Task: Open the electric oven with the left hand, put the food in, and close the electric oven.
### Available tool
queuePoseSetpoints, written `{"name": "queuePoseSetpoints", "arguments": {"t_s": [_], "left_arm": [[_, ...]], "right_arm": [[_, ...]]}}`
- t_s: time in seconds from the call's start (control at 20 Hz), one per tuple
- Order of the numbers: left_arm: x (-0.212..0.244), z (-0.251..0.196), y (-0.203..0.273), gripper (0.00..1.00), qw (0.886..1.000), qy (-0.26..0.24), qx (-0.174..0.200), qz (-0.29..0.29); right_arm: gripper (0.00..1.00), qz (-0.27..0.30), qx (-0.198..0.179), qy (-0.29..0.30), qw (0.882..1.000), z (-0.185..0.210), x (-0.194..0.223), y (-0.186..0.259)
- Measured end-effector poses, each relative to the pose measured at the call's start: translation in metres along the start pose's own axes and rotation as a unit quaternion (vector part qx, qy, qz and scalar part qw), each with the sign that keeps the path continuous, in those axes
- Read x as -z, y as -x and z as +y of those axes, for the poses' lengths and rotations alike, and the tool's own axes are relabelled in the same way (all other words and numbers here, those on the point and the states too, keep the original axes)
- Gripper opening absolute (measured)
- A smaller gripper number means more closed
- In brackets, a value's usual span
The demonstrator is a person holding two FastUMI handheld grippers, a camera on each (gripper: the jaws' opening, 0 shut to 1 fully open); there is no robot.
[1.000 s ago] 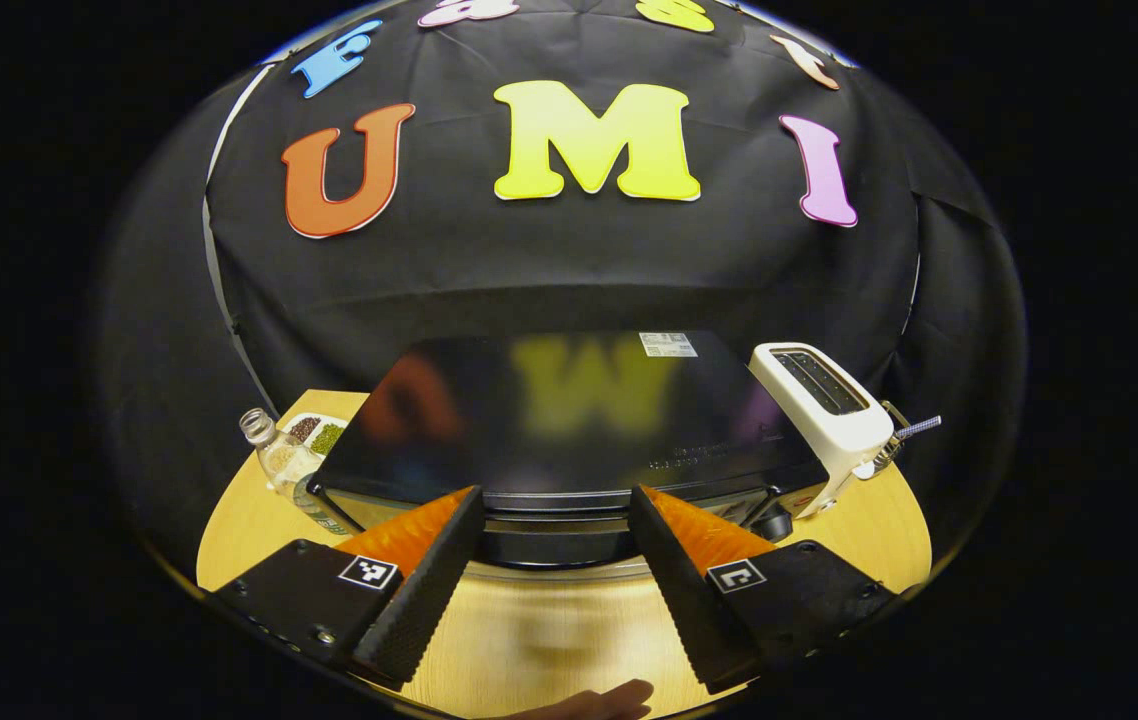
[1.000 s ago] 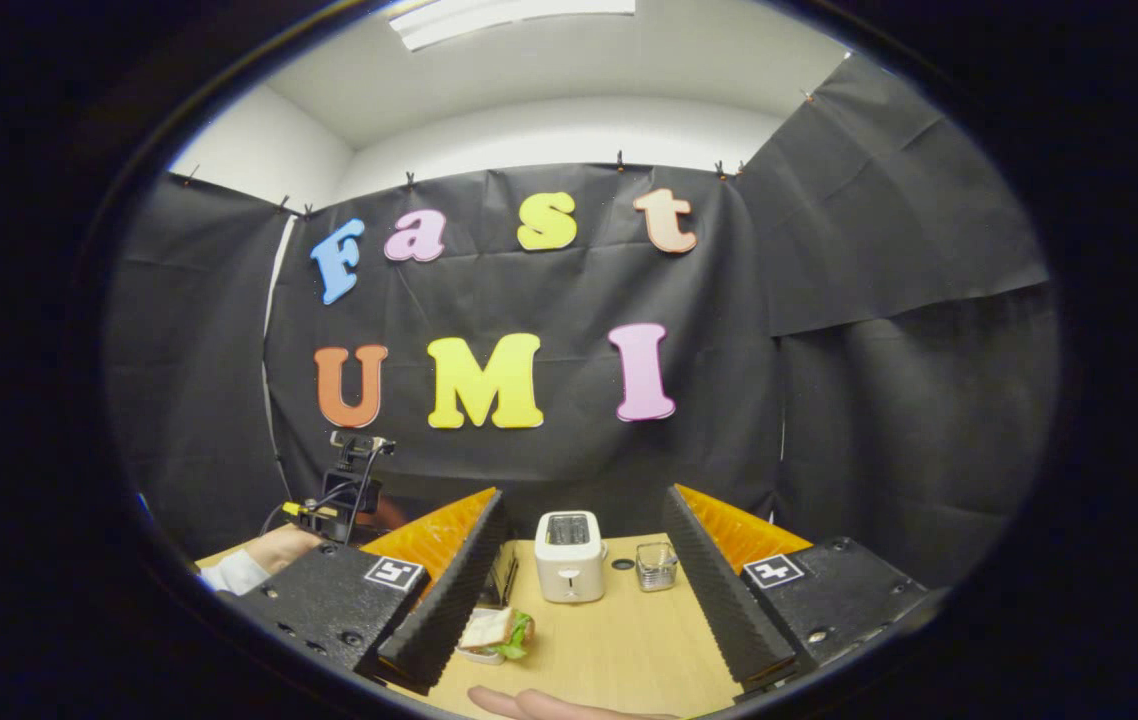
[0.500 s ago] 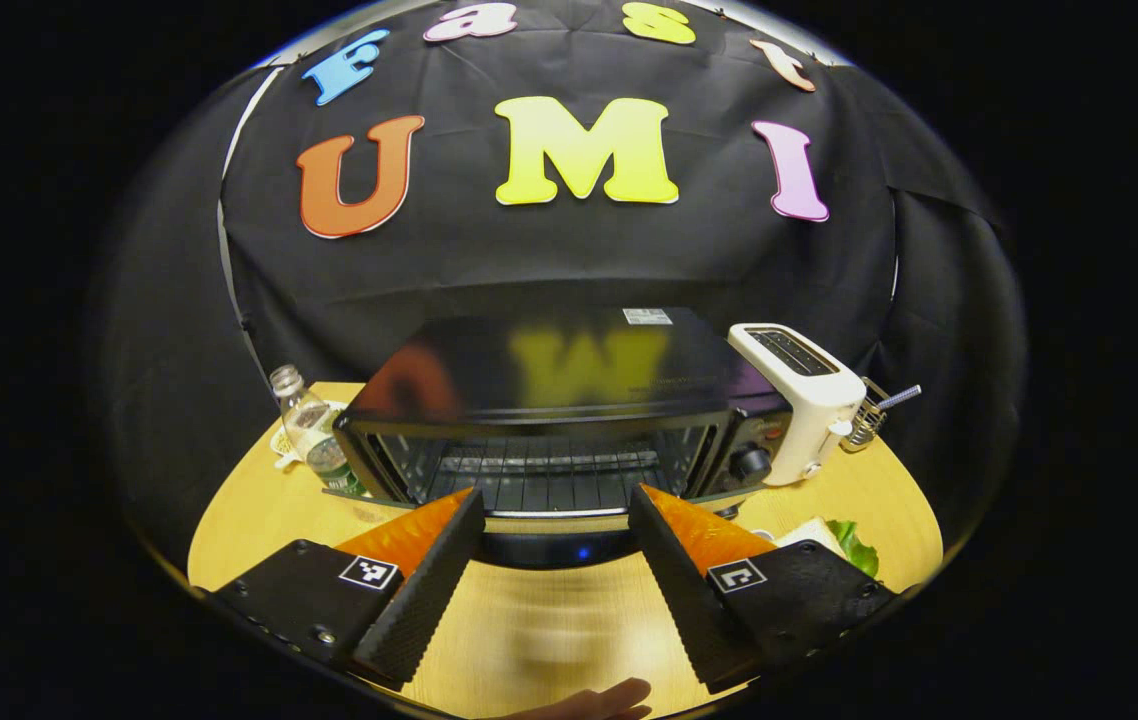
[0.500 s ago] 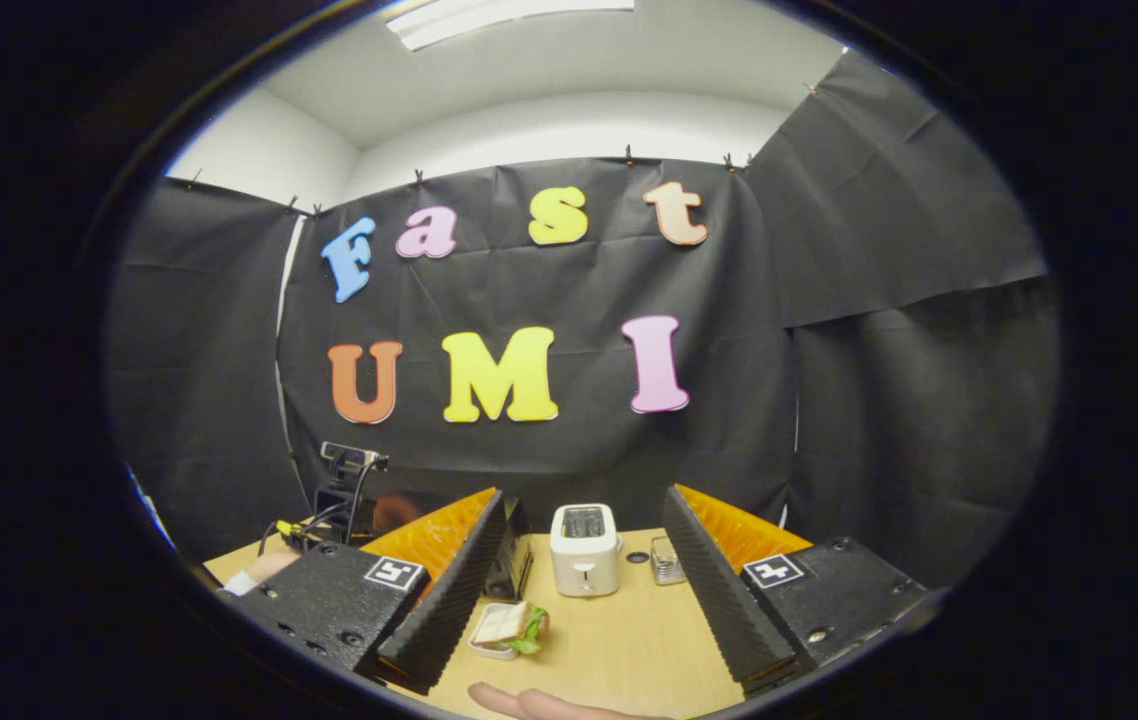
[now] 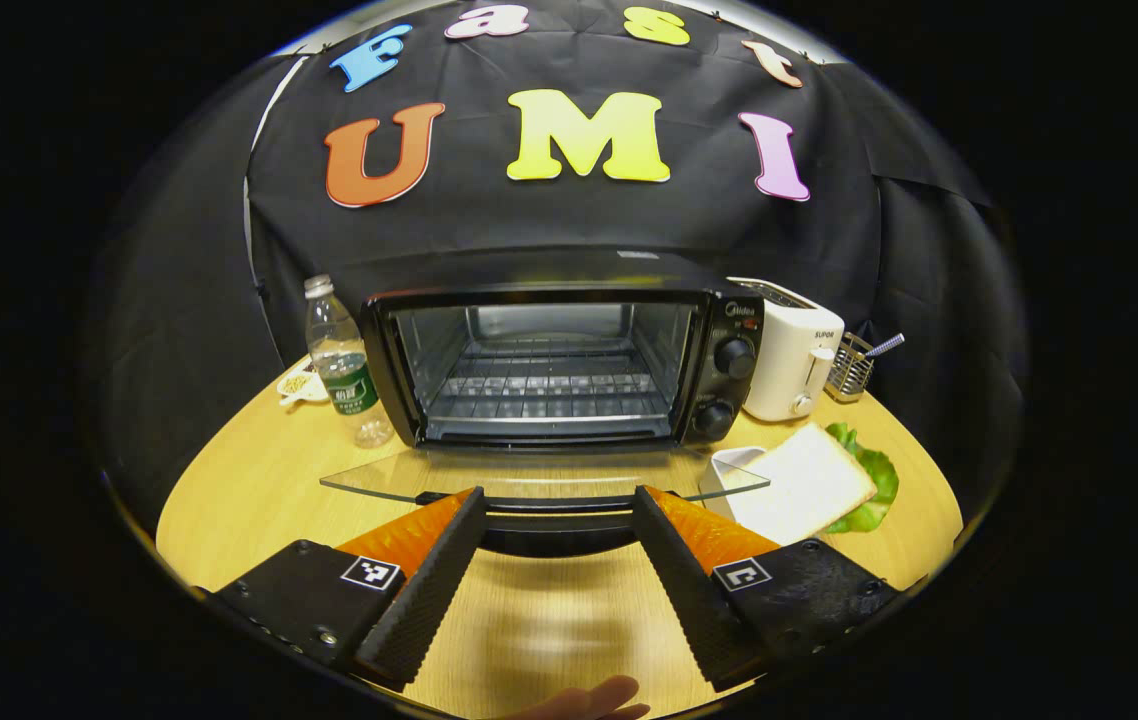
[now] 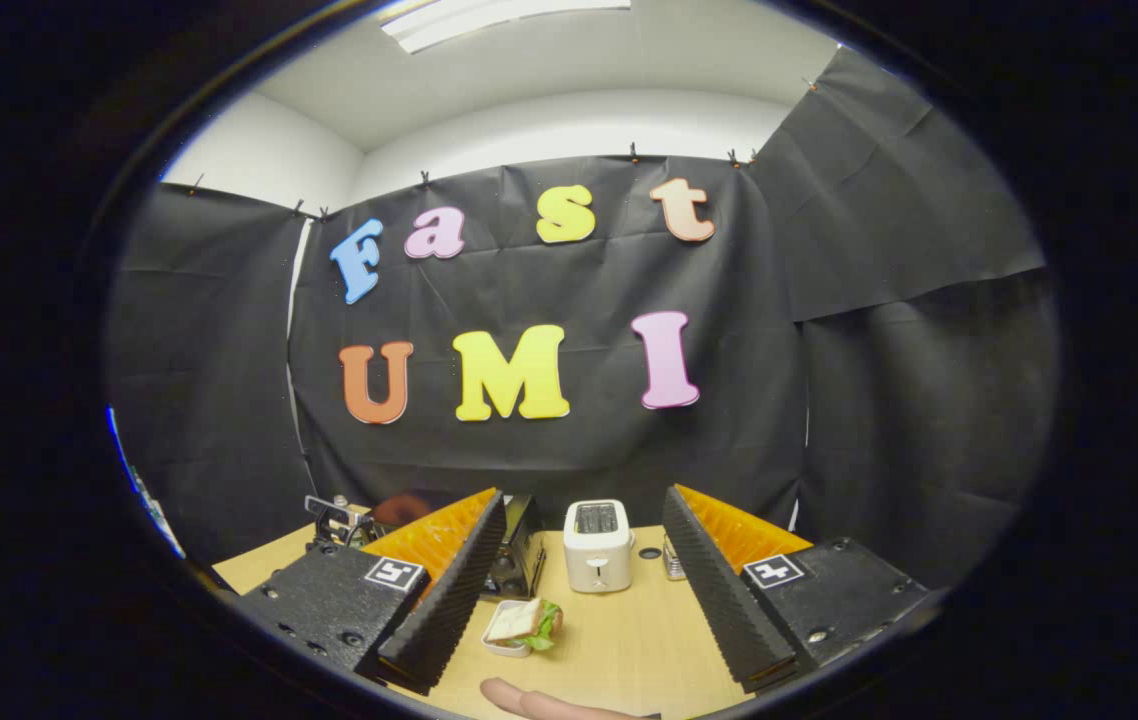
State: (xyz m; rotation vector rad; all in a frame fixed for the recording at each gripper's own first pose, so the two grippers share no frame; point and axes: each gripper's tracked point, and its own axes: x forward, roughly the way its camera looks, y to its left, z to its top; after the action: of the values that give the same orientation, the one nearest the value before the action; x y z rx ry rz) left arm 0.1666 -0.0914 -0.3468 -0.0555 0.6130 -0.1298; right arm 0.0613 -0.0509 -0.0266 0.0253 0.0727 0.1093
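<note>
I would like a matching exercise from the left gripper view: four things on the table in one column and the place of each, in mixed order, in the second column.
Things:
1. water bottle
2. white toaster
3. sandwich
4. glass door of the electric oven

Places:
A. folded down flat, in front of the oven's open cavity
B. at the oven's left side
C. at the oven's right side, beside its knobs
D. on the table at the right, in front of the toaster

Pairs: 1-B, 2-C, 3-D, 4-A
</note>
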Motion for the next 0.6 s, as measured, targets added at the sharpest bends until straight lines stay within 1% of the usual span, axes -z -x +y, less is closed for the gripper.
{"name": "queuePoseSetpoints", "arguments": {"t_s": [0.05, 0.25, 0.3, 0.45, 0.5, 0.55, 0.6], "left_arm": [[0.006, 0.000, 0.000, 0.98, 1.000, 0.004, 0.000, 0.001], [0.033, -0.001, -0.004, 0.98, 1.000, 0.005, 0.000, 0.025], [0.043, -0.001, -0.008, 0.96, 0.999, 0.008, 0.000, 0.040], [0.071, -0.001, -0.018, 0.95, 0.997, 0.013, 0.001, 0.074], [0.065, 0.000, -0.010, 0.96, 0.998, 0.013, 0.001, 0.059], [0.066, 0.000, -0.019, 0.98, 0.998, 0.012, 0.002, 0.058], [0.071, -0.001, -0.017, 0.84, 0.998, 0.015, 0.001, 0.066]], "right_arm": [[1.00, 0.001, 0.000, 0.002, 1.000, 0.000, 0.001, 0.001], [1.00, 0.012, -0.003, 0.004, 1.000, 0.005, 0.010, 0.001], [1.00, 0.015, -0.005, 0.003, 1.000, 0.006, 0.011, 0.001], [1.00, 0.020, -0.007, 0.004, 1.000, 0.009, 0.016, 0.001], [1.00, 0.022, -0.005, 0.006, 1.000, 0.008, 0.018, 0.001], [1.00, 0.025, -0.005, 0.007, 1.000, 0.008, 0.019, 0.001], [1.00, 0.028, -0.005, 0.006, 1.000, 0.008, 0.021, 0.000]]}}
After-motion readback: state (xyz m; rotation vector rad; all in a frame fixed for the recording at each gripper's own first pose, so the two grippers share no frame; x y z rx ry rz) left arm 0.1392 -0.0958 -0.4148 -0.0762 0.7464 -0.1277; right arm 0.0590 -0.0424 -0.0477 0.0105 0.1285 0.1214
